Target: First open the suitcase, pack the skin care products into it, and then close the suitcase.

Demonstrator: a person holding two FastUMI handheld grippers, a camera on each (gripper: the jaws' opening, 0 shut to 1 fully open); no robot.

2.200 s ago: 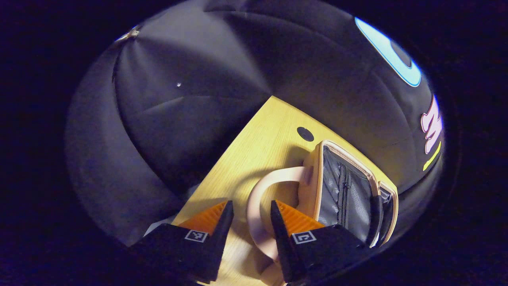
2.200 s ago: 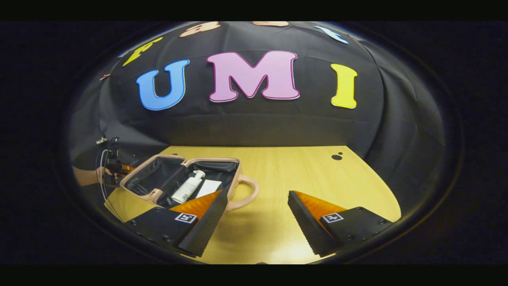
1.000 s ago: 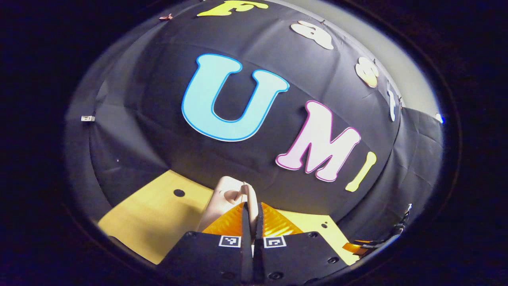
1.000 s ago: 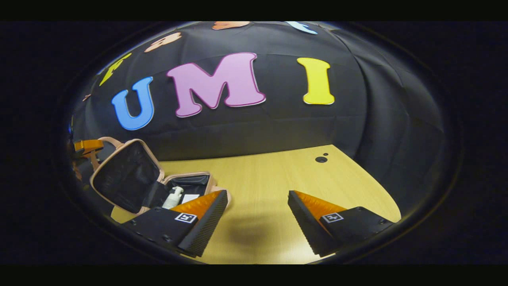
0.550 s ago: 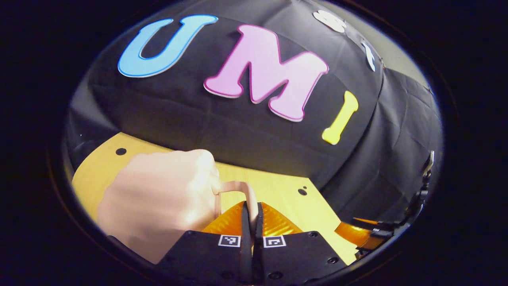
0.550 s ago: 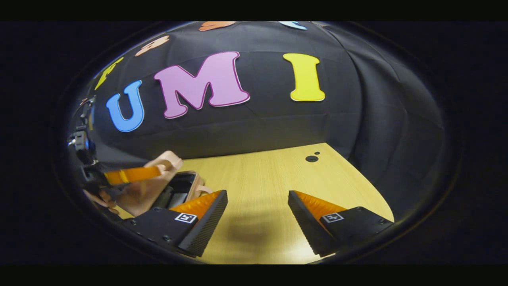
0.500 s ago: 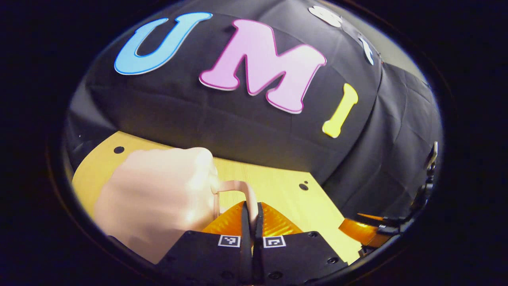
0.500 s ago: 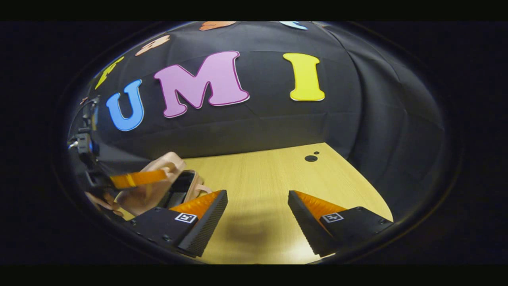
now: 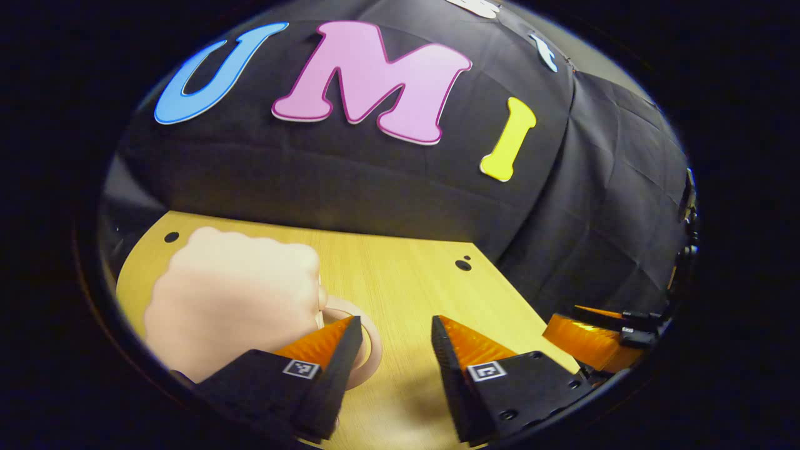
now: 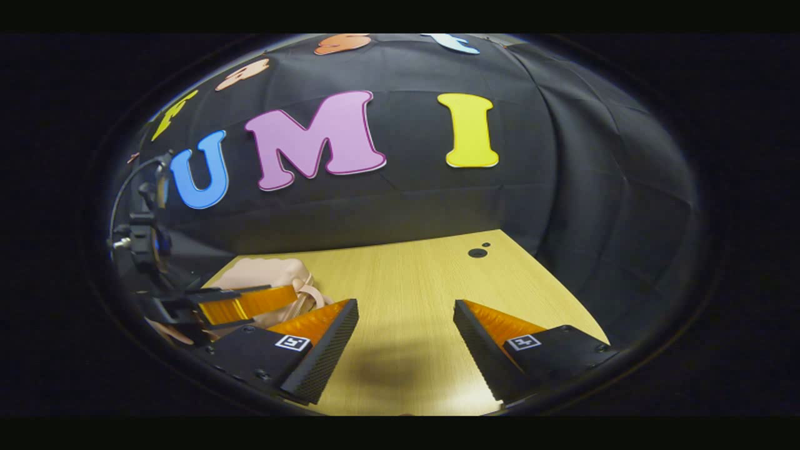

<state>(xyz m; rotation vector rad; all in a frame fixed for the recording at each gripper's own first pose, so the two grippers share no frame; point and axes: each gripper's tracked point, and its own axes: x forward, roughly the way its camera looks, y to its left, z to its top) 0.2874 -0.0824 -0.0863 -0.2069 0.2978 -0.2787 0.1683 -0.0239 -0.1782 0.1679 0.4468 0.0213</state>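
The pink suitcase (image 9: pixel 231 294) lies on the wooden table (image 9: pixel 400 275) at the lower left of the left gripper view, its lid down and its contents hidden. Its looped handle (image 9: pixel 374 350) curves out just beside the left finger. My left gripper (image 9: pixel 390 325) is open over bare table, with nothing between its fingers. In the right gripper view the suitcase (image 10: pixel 269 274) sits at the left, with the left gripper (image 10: pixel 275 297) just in front of it. My right gripper (image 10: pixel 406 309) is open above the table to the suitcase's right, and it holds nothing.
Small dark holes mark the table top at the far right (image 9: pixel 463 265), (image 10: pixel 477 252) and at the far left corner (image 9: pixel 170 237). The black cloth wall rises right behind the table's back edge. The right gripper (image 9: pixel 587 334) shows at the left gripper view's right edge.
The left gripper, shut on the handle, swung the lid over and down onto the case. It then let go and opened. The right gripper hardly moved.
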